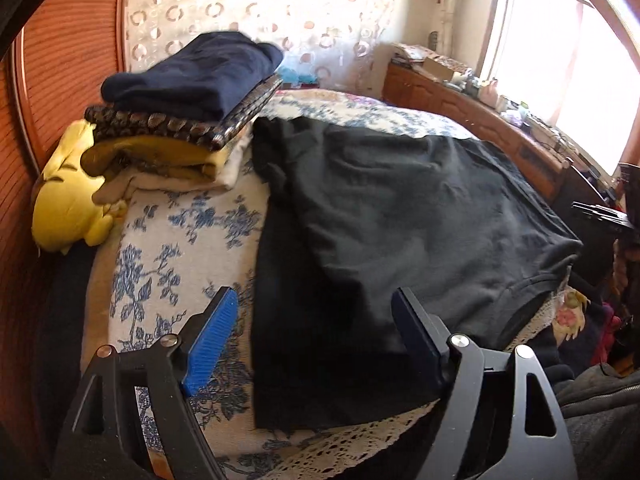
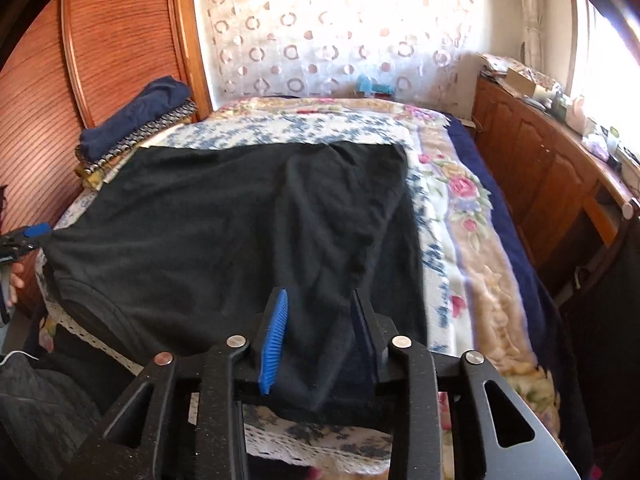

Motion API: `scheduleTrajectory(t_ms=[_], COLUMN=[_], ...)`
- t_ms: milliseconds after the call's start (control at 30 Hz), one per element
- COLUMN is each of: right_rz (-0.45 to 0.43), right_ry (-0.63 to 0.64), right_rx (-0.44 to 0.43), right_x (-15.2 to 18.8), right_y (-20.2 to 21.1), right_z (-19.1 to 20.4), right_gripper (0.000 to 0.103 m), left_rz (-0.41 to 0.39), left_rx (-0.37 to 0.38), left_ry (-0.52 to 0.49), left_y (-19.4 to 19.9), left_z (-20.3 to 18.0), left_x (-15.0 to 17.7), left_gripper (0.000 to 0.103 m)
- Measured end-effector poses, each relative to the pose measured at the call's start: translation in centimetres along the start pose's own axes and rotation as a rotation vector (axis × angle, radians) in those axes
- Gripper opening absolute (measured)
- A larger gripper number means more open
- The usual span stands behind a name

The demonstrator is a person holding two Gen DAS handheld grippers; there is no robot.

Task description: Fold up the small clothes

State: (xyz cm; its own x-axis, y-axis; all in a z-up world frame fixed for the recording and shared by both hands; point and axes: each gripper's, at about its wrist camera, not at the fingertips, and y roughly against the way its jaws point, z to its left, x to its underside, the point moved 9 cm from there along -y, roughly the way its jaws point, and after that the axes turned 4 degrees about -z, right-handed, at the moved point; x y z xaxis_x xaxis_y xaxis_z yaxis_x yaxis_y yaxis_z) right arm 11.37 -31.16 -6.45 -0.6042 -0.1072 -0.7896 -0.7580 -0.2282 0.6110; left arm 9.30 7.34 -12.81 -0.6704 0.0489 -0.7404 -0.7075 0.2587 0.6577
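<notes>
Now spread flat on the floral bedspread [image 1: 172,240], a black garment [image 1: 400,208] is seen with its long axis running away toward the curtain [image 2: 320,40]. Its near corner is bracketed by the left gripper [image 1: 316,336], jaws wide and empty. Cloth is straddled, apparently unpinched, by the half-open right gripper [image 2: 318,340]. Folded clothes [image 1: 188,92] are stacked beyond.
</notes>
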Motion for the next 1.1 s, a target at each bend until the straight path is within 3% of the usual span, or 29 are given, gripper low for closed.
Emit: scheduleTrajectory(t_ms=[367,733,800,1100], right_rz=[-0.020,0.047,0.026,-0.006], right_ry=[0.063,0.128,0.132,0.138], right_rx=[-0.081,-0.057,-0.051,-0.068], right_x=[-0.2,1.2,1.3,2.0], right_y=[-4.4,-10.2,-10.2,-10.5], right_z=[4.5,6.9,7.0,7.9], right_gripper=[0.048,0.053,0.055,0.074], left_rz=[0.036,0.030,0.028,0.019], left_rx=[-0.003,-0.019,-0.021,-0.028], left_ry=[0.083,0.068,0.068,0.056], left_y=[-1.6,-1.9,-1.9,-1.9], left_z=[1.5,1.5,1.4,1.4], left_x=[1.5,1.5,1.5,1.6], left_gripper=[0.080,0.080,0.080,0.080])
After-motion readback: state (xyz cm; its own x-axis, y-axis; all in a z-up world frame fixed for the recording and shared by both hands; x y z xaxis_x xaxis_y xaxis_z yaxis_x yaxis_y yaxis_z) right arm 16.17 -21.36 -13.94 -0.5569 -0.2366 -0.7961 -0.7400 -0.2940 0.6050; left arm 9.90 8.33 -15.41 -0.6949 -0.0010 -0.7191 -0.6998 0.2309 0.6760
